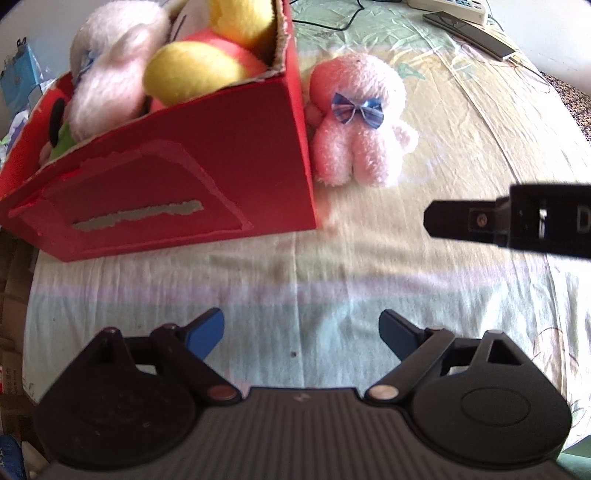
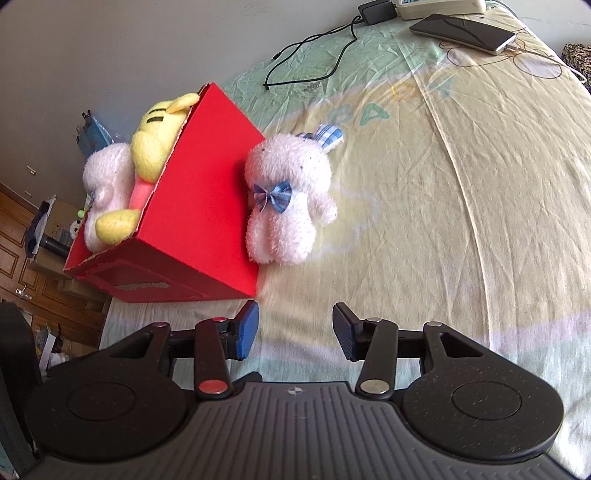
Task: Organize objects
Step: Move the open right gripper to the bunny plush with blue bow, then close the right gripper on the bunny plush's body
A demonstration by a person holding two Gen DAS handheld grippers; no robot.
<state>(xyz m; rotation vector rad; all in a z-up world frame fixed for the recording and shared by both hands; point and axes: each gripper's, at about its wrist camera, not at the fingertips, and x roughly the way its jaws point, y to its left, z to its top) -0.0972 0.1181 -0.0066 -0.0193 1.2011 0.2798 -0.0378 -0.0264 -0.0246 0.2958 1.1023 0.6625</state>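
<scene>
Spread over the bed is a pale printed sheet [image 2: 461,221], where one fluffy pink plush rabbit with a blue bow [image 2: 290,199] leans against the red cardboard box of soft toys [image 2: 207,192]. Both my left fingers [image 1: 301,334] and right fingers [image 2: 293,330] are spread and empty. Next I judge the right must reach forward and pinch the rabbit's body.

fuzzy plush bunny [image 2: 291,199], matt cardboard box [image 2: 207,206]

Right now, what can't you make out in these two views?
- Red box contents: both views show only toy tops; the walls hide what lies lower.
- Pink bunny: whether it touches the box; its own body covers the contact line in both views.
- Right gripper in the left wrist view: one fingertip shows, the rest is cut by the edge.
- Phone screen: too oblique to read.
</scene>
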